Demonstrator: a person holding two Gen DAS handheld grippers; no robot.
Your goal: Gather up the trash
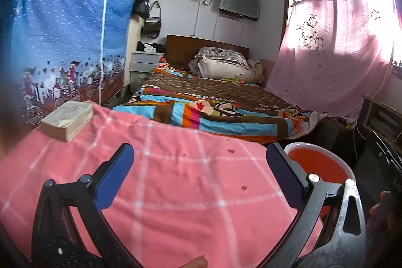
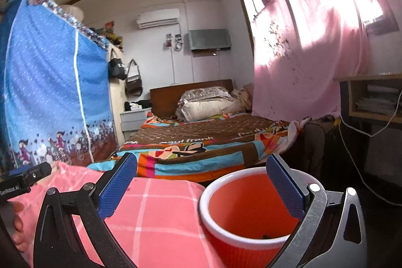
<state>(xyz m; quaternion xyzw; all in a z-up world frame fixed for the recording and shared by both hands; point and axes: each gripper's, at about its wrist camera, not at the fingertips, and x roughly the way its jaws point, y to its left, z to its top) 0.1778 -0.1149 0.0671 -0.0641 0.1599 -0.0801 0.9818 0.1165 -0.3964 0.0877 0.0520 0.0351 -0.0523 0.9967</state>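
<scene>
My left gripper [image 1: 199, 176] is open and empty above a pink checked cloth [image 1: 176, 192] with small dark crumbs [image 1: 243, 188] on it. A red bin with a white rim [image 1: 324, 160] stands just right of the cloth. In the right wrist view my right gripper [image 2: 201, 183] is open and empty, with its right finger over the red bin [image 2: 241, 215]. A small dark bit [image 2: 265, 236] lies inside the bin. The left gripper's body [image 2: 25, 180] shows at the left edge of that view.
A block of yellowed paper [image 1: 67, 119] lies at the cloth's far left corner. Beyond is a bed with a striped quilt [image 1: 213, 102] and pillows [image 1: 223, 64]. A blue fabric wardrobe [image 1: 62, 29] stands left, a pink curtain [image 1: 334, 54] and a shelf with a white cable [image 2: 371, 102] right.
</scene>
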